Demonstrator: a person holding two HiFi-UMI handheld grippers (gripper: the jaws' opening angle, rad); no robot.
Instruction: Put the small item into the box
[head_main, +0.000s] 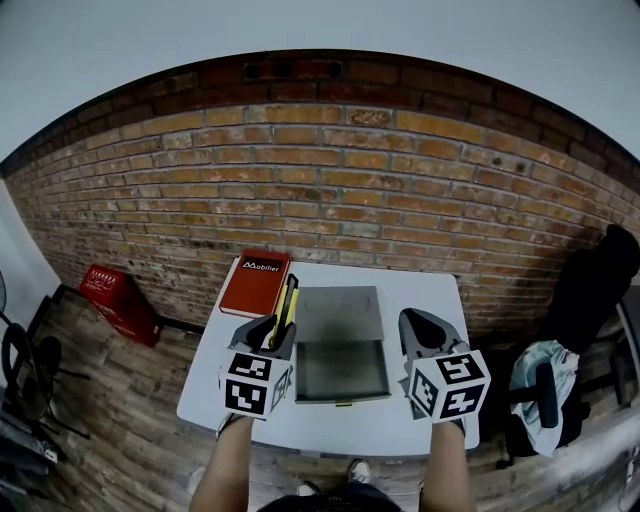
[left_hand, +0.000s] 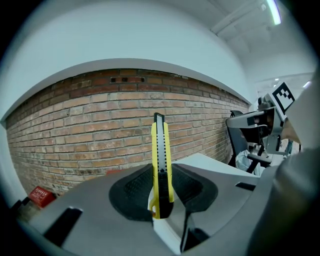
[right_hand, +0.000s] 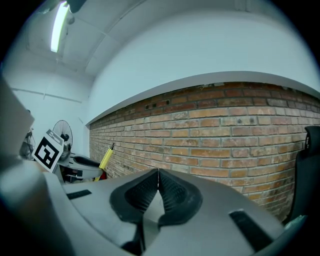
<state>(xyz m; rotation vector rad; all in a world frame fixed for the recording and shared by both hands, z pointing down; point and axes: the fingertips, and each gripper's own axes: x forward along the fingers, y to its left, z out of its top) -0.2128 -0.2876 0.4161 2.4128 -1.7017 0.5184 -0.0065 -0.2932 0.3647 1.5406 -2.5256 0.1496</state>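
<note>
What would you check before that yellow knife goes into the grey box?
1. Yellow knife gripped by left gripper: ok, its jaws clamp it.
2. Grey box open: ok.
3. Box inside free: ok, looks empty.
4. Knife over the opening: not ok, it is beside the box's left edge.
5. Right gripper out of the way: ok, shut, empty, right of the box.
6. Knife safely closed: cannot tell.
</note>
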